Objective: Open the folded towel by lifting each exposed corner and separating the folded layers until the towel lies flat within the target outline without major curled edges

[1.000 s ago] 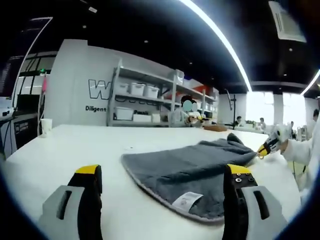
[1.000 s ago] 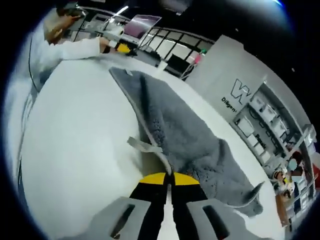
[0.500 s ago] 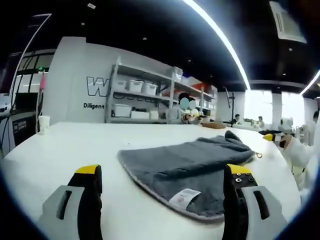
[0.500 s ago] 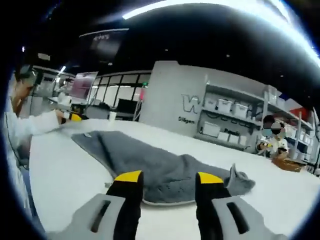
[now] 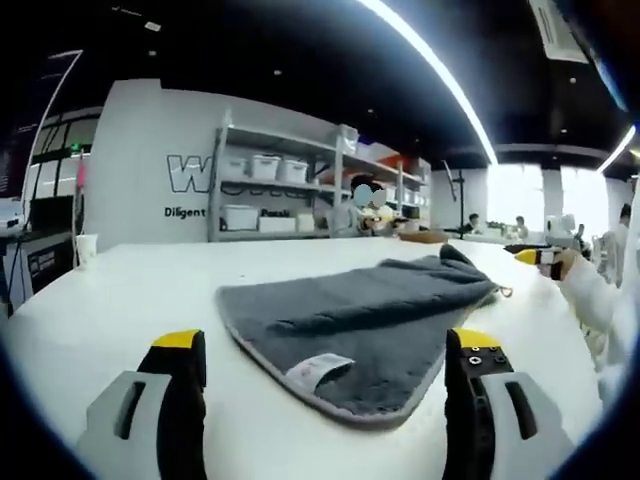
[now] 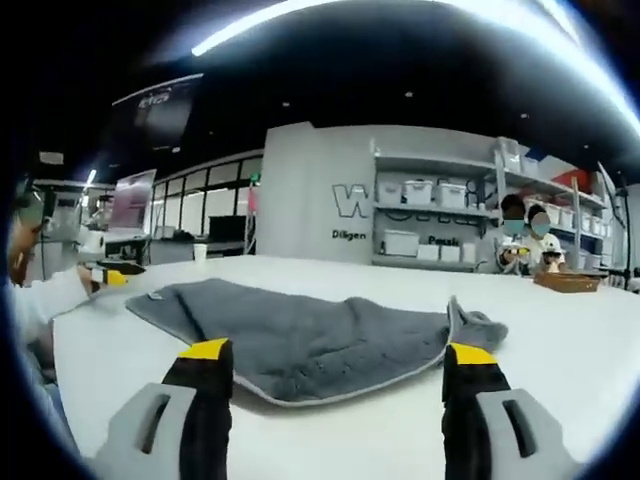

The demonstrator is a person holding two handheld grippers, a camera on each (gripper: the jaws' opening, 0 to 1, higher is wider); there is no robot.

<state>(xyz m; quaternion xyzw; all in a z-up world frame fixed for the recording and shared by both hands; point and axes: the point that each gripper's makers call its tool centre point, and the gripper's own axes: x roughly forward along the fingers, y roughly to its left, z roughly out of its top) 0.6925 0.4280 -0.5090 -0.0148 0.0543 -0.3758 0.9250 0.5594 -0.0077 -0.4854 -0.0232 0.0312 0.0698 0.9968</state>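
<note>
- A paper cup (image 5: 87, 246) stands at the far left edge of the white tabletop (image 5: 110, 300) in the left gripper view, well apart from the work and out of the way.
- The left gripper (image 5: 325, 345) hovers low over the tabletop with its jaws spread wide and nothing between them. Judging by how it frames the towel's near corner, it is lined up to come in on that corner.
- The grey towel (image 5: 350, 315) lies on the tabletop in the middle, between and beyond the jaws. Its near corner carries a small white label (image 5: 318, 369), and a pale edging runs round the border.
- The towel looks mostly spread, but its far end bunches into a raised fold (image 5: 448, 262), so I judge the opening unfinished. No target outline can be made out on the tabletop.
- Shelves with white bins (image 5: 265, 195) stand against the back wall.
- In the right gripper view the right gripper (image 6: 340, 352) is likewise wide open and empty, facing the towel's (image 6: 300, 335) long edge. One corner (image 6: 462, 322) stands curled up near the right jaw, a likely place to grip next.
</note>
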